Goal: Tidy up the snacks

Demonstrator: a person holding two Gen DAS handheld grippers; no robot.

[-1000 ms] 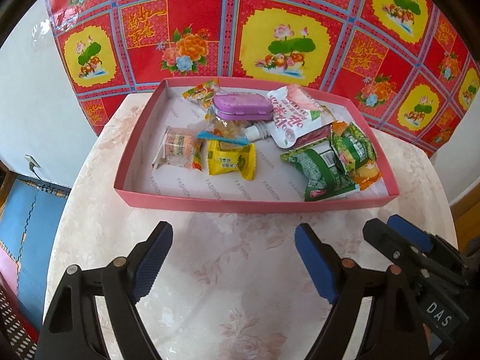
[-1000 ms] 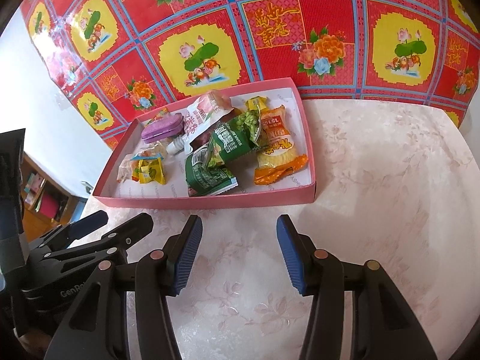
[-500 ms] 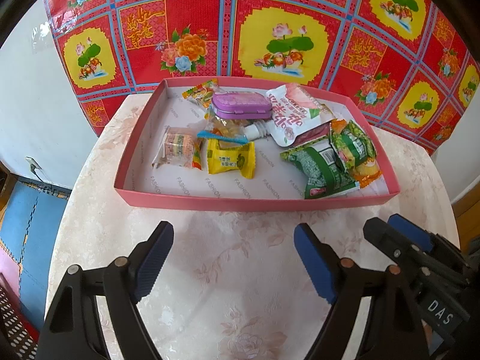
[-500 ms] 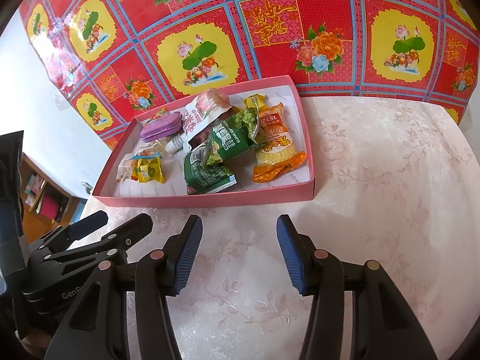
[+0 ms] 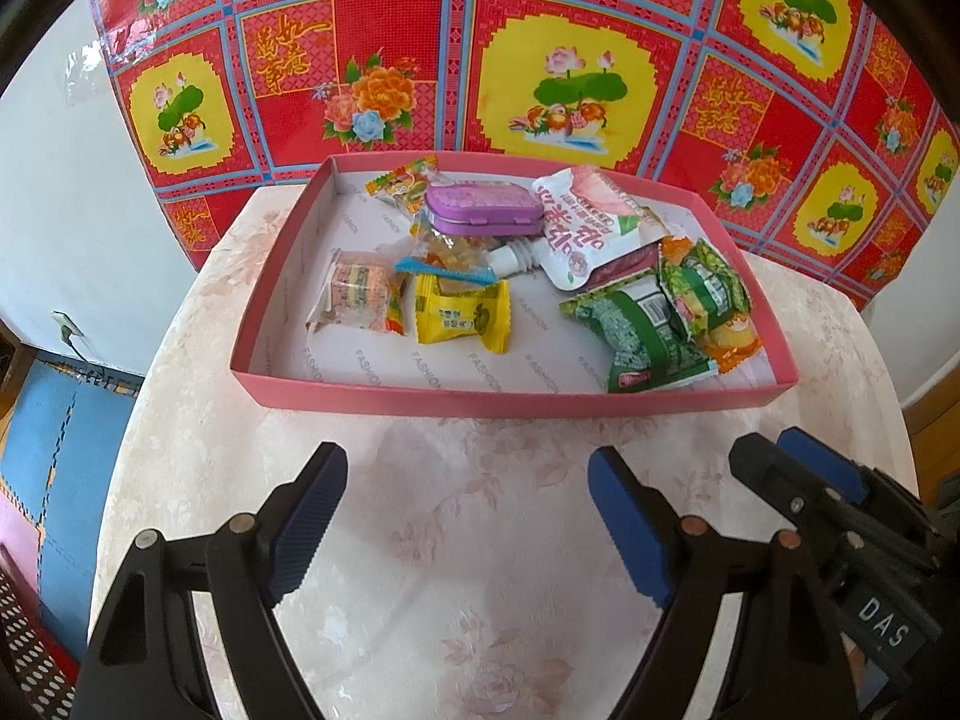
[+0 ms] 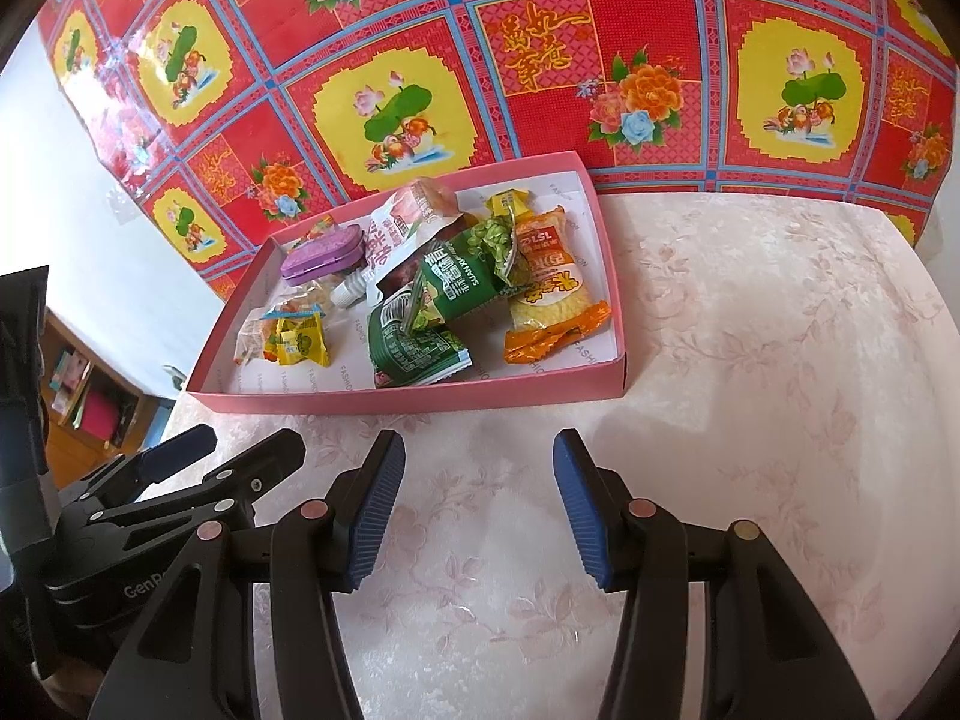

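Observation:
A pink tray [image 5: 504, 402] [image 6: 420, 399] on the table holds several snacks: a purple tin [image 5: 483, 210] [image 6: 324, 255], a yellow candy pack [image 5: 462, 318] [image 6: 300, 348], a clear-wrapped biscuit [image 5: 357, 297], a white-pink spouted pouch [image 5: 576, 228] [image 6: 402, 228], green packets [image 5: 642, 336] [image 6: 414, 348] and an orange-yellow packet [image 6: 549, 294]. My left gripper [image 5: 468, 516] is open and empty above the table, in front of the tray. My right gripper [image 6: 474, 498] is open and empty, in front of the tray's right end.
The round table has a pale floral cloth [image 6: 750, 360]. A red and yellow patterned sheet [image 5: 540, 60] hangs behind the tray. The right gripper shows at the lower right of the left wrist view [image 5: 798, 492]; the left one shows at the lower left of the right wrist view [image 6: 198, 468].
Both views have shifted very slightly; the tray sits a little lower in the right wrist view. Both grippers stay open and the snacks have not moved.

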